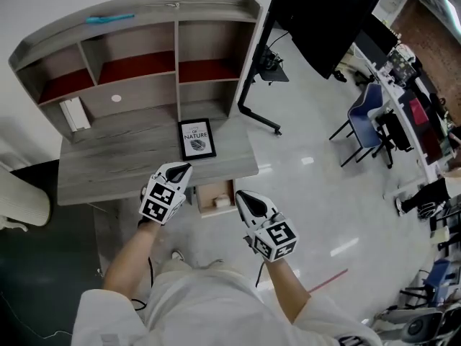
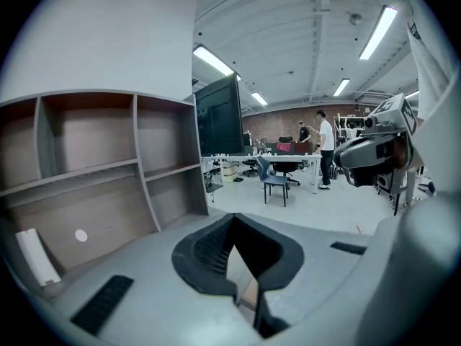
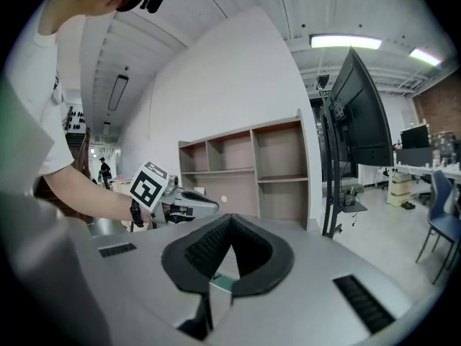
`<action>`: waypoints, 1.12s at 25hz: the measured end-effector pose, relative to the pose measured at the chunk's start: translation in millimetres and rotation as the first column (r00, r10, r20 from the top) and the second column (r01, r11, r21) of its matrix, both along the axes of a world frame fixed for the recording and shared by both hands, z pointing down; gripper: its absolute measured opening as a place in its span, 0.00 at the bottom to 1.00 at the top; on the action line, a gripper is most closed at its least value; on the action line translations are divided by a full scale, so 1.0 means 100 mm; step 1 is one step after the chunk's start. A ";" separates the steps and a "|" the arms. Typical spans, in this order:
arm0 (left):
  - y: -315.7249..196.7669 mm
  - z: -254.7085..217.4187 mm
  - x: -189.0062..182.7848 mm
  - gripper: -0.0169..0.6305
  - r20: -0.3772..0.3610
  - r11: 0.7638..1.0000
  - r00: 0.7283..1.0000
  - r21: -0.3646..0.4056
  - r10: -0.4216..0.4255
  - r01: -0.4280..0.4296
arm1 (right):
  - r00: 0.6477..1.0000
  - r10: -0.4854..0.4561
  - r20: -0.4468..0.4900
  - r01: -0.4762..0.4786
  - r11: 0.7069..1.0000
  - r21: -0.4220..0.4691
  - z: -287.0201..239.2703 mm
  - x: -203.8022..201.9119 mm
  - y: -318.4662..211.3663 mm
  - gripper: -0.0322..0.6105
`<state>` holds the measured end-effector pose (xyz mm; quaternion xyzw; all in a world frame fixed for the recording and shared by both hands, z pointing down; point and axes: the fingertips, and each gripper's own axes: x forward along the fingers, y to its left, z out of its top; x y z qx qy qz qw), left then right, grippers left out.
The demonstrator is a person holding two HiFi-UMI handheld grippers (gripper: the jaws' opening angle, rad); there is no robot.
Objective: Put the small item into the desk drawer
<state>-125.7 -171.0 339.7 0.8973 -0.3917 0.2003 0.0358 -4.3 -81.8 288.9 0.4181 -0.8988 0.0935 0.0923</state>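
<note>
Shelving (image 1: 177,56) is standing along the back of the grey wood surface (image 1: 122,161), filling the left half of the head view. On top of it a teal object (image 1: 109,19) is lying. Under the leftmost bay a white block (image 1: 74,114) is standing, with a white disc (image 1: 117,98) showing on the back panel just right of it. A black-framed print (image 1: 197,138) is sitting on the surface near the front edge, below the right-hand bay.

Further right, left gripper (image 1: 184,169) is hovering over the front edge of the surface, tips pointing toward the print. Its jaws are pressing fully together and clamping nothing.

Between the two grippers, drawer (image 1: 207,193) is sticking out open from under the front edge. Inside it, small item (image 1: 222,201), pale and blurry, is lying toward the right side, apart from both grippers.

Past that, right gripper (image 1: 242,197) is hovering just right of the drawer, above the floor (image 1: 317,193). In the right gripper view its jaw tips are meeting and gripping nothing. A pale, teal-edged patch is showing through the gap behind the tips, too small to identify.

A dark monitor (image 1: 324,13) on a black stand (image 1: 259,117) is standing right of the surface. A blue chair (image 1: 364,117) is sitting farther right.
</note>
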 end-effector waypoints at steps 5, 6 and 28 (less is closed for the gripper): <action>-0.04 -0.34 -0.11 0.04 -0.055 0.999 0.998 0.035 -0.014 0.016 | 0.999 0.006 0.031 -0.007 1.000 0.024 -0.27 0.01 -0.04 0.05; -0.03 -0.39 -0.12 0.04 -0.065 0.999 0.998 0.040 -0.013 0.015 | 0.999 0.012 0.040 -0.013 0.999 0.032 -0.31 0.01 -0.06 0.05; 0.08 -1.98 -1.07 0.04 -0.321 0.935 0.946 0.322 -0.038 0.146 | 0.982 0.077 0.170 -0.112 0.971 0.210 -1.40 0.09 -0.63 0.05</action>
